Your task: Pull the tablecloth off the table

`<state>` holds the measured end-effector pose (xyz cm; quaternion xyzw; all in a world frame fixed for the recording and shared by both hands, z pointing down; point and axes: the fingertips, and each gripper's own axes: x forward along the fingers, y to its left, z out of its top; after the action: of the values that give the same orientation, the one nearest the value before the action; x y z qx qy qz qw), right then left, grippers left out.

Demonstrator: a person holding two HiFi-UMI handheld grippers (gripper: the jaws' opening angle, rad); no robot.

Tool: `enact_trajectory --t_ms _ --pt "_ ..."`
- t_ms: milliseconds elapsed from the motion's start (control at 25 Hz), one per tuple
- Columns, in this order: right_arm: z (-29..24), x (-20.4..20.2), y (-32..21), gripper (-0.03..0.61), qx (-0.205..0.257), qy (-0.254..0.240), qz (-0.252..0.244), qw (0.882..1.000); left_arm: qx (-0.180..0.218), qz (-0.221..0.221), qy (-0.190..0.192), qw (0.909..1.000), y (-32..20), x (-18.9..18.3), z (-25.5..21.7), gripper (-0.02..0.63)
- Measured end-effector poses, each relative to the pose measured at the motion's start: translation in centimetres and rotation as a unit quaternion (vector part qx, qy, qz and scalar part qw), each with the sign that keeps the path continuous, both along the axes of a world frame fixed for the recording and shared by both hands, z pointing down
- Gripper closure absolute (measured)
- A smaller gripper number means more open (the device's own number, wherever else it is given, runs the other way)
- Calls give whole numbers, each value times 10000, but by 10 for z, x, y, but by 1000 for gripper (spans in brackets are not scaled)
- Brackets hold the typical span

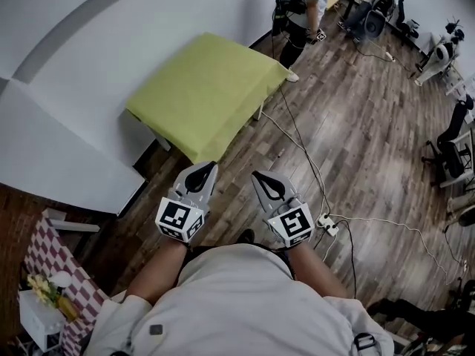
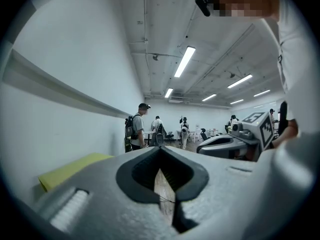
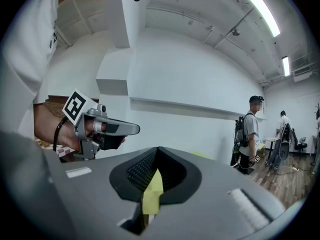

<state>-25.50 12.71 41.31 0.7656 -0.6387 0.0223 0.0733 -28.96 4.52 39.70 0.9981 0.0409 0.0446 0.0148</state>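
Observation:
A yellow-green tablecloth covers a small table against the white wall, ahead of me in the head view. My left gripper and right gripper are held side by side over the wooden floor, short of the table's near corner. Both are shut with nothing in them. In the left gripper view the left gripper has its jaws together; the tablecloth lies to its left and the right gripper to its right. In the right gripper view the tablecloth shows through the right gripper, and the left gripper is at the left.
A person with a backpack stands beyond the table's far corner. Cables run across the floor to a power strip by my right side. A table with a checked cloth stands at the lower left. Office chairs line the right.

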Motion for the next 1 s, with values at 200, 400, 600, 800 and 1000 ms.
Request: enact_trajectory --t_ms 200,400,600,800,1000 --pt "-3 41 14 568 -8 -14 28 10000 -98 92 49 9999 12 45 -6 611" --pt "3 74 13 568 -55 -56 109 9999 -130 174 45 9998 10 82 -2 612" --pt "8 115 1 568 -71 -67 265 9996 -196 257 51 9995 -9 127 6 611" --pt "4 165 -30 568 -122 -29 347 9993 -227 348 99 9991 -39 179 5 611" --pt "0 219 -76 568 -100 23 391 9992 -201 378 153 9990 -83 231 3 611"
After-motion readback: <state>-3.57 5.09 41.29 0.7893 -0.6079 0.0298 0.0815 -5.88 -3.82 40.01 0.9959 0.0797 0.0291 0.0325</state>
